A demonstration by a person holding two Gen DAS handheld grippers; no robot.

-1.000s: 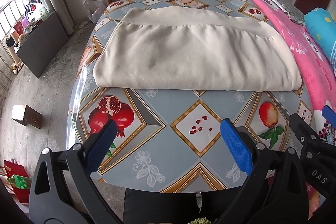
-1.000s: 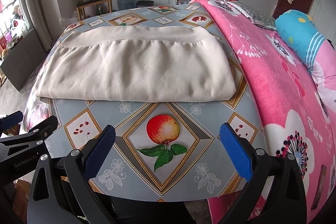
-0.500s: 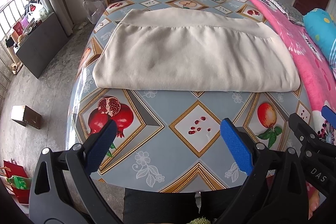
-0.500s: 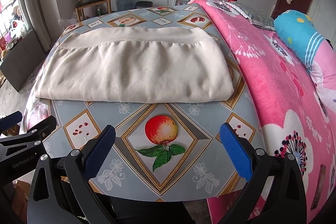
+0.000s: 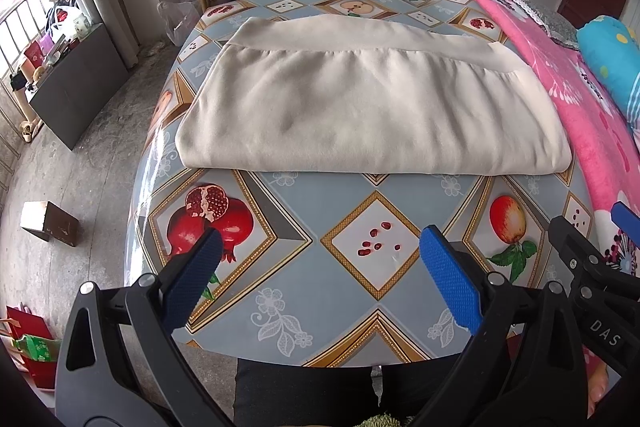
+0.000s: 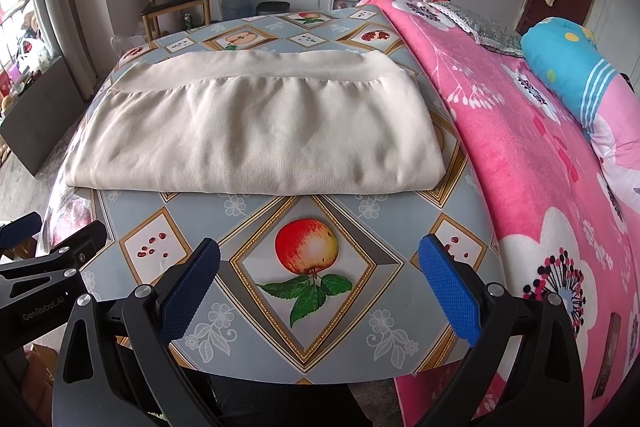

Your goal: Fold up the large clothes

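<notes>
The table, covered by a fruit-patterned cloth, fills the centre of both views; a bed with a pink blanket lies alongside it at 3 o'clock. The cream garment is laid across the far half of the table, toward 12 o'clock, folded into a wide flat rectangle with its banded hem along the far edge and a doubled fold along the near edge. This placement is judged to leave the near tabletop free for the tools and to present the fold edge squarely for a further fold. The left gripper is held above the near table edge at 6 o'clock, jaws spread wide and holding nothing. The right gripper is held likewise beside it, jaws spread and holding nothing. Both are kept well apart from the garment. The task is judged partly complete; a side-to-side fold probably remains.
</notes>
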